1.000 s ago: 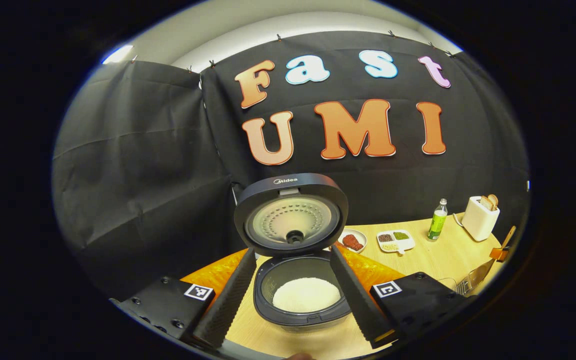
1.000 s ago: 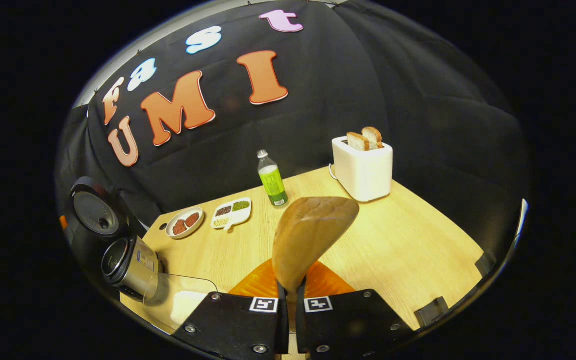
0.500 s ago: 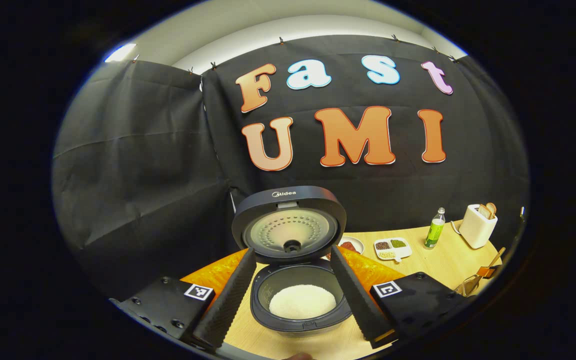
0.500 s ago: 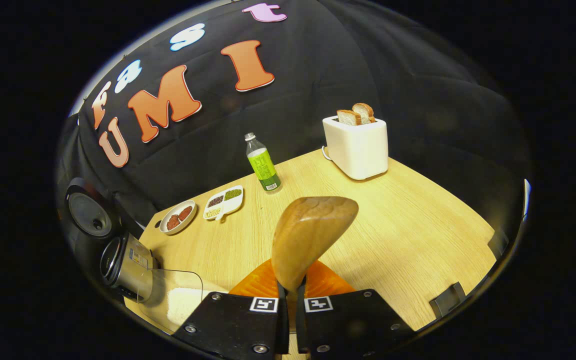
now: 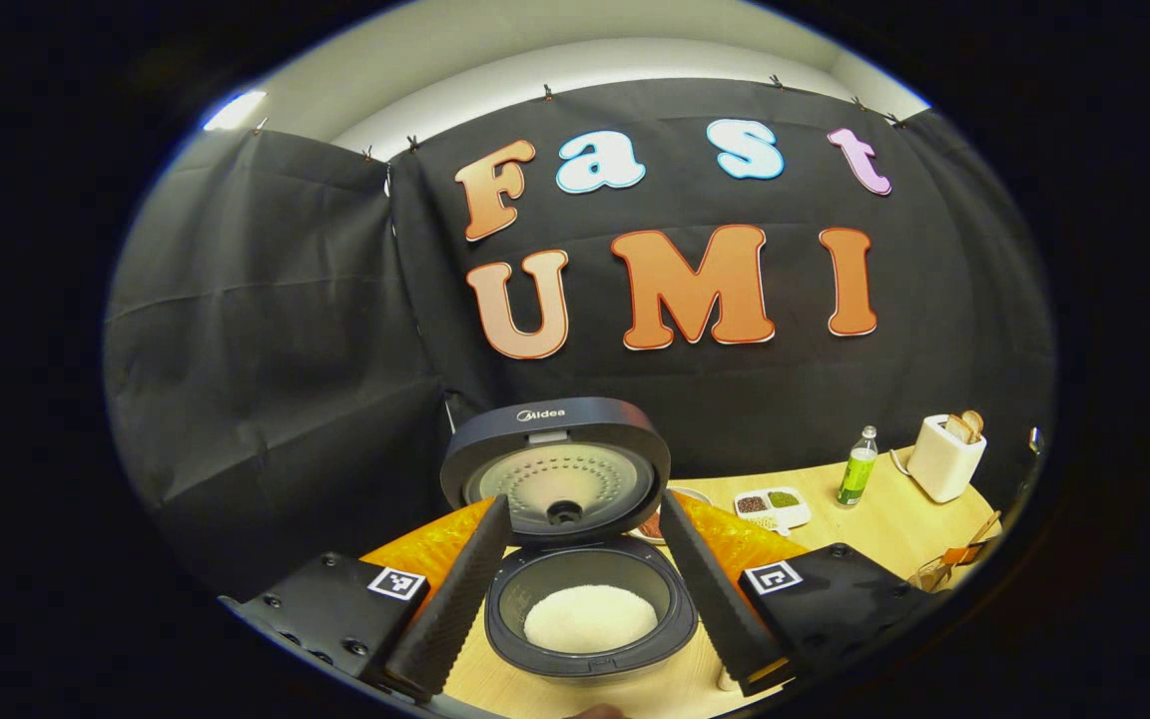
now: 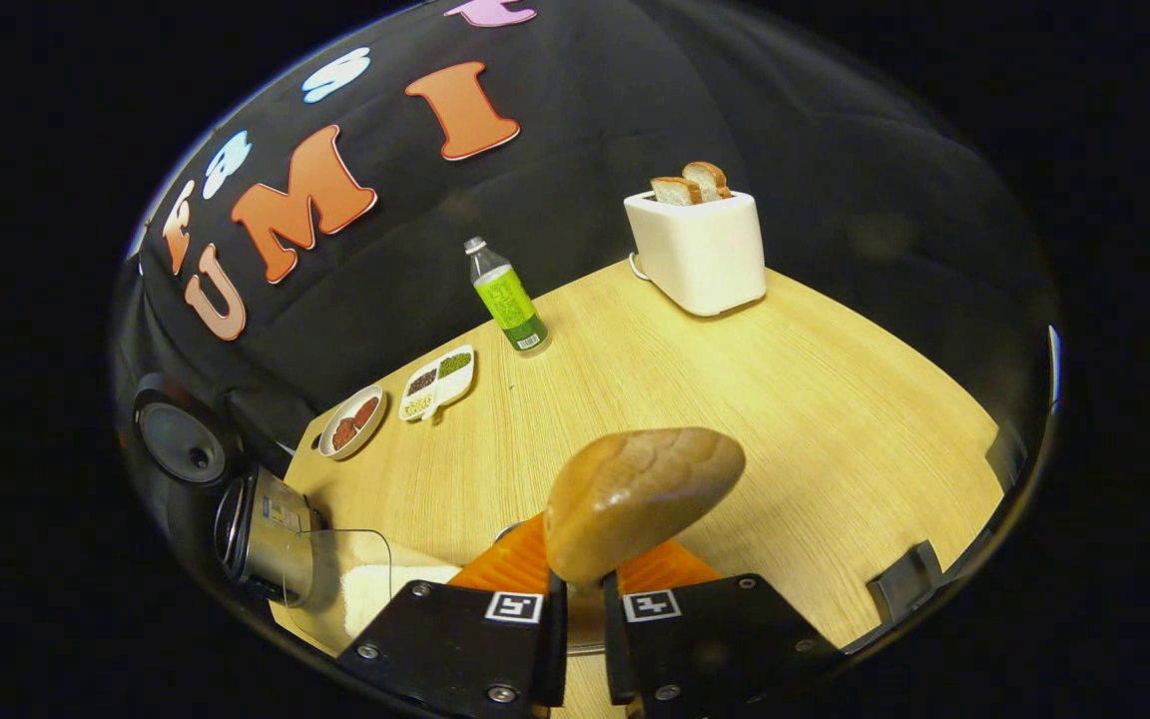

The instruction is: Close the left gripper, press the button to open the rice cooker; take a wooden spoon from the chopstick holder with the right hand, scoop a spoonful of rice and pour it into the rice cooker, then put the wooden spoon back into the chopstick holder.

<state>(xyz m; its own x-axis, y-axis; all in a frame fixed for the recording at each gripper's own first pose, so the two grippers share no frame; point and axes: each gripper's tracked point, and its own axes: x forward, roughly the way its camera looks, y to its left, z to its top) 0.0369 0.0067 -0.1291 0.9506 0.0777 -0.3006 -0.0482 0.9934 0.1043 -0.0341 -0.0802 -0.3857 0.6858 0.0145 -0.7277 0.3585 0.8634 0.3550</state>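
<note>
Two grippers are at work over a pale wooden tabletop [image 6: 785, 399]. In the left gripper view, the left gripper [image 5: 580, 599] hangs released, its fingers [image 5: 455, 604] spread wide apart to either side of the rice cooker [image 5: 590, 609] and touching nothing. The cooker stands open just ahead of them, its lid [image 5: 555, 469] tilted upright at the back and a mound of white rice [image 5: 590, 617] lying in its dark pot.

In the right gripper view, the right gripper [image 6: 580, 619] is clenched on the neck of the wooden spoon [image 6: 640, 499], the jaws nearly together with the handle pinched between them. The spoon's bowl sticks out forward above the tabletop, showing its rounded back, so I cannot tell whether any rice rides in it. At the lower left of this view lie a clear container [image 6: 340, 589] holding white rice [image 6: 380, 589] and, just beyond it, the open cooker [image 6: 261, 534] seen from the side.

Farther back on the tabletop stand a white toaster [image 6: 700, 250] with two bread slices [image 6: 690, 185] poking up, a green bottle [image 6: 505, 300], a divided dish [image 6: 440, 379] of grains and a small plate [image 6: 353, 421] of reddish food, all well apart from both grippers. The chopstick holder is too small at the left gripper view's far right edge to make out clearly.
</note>
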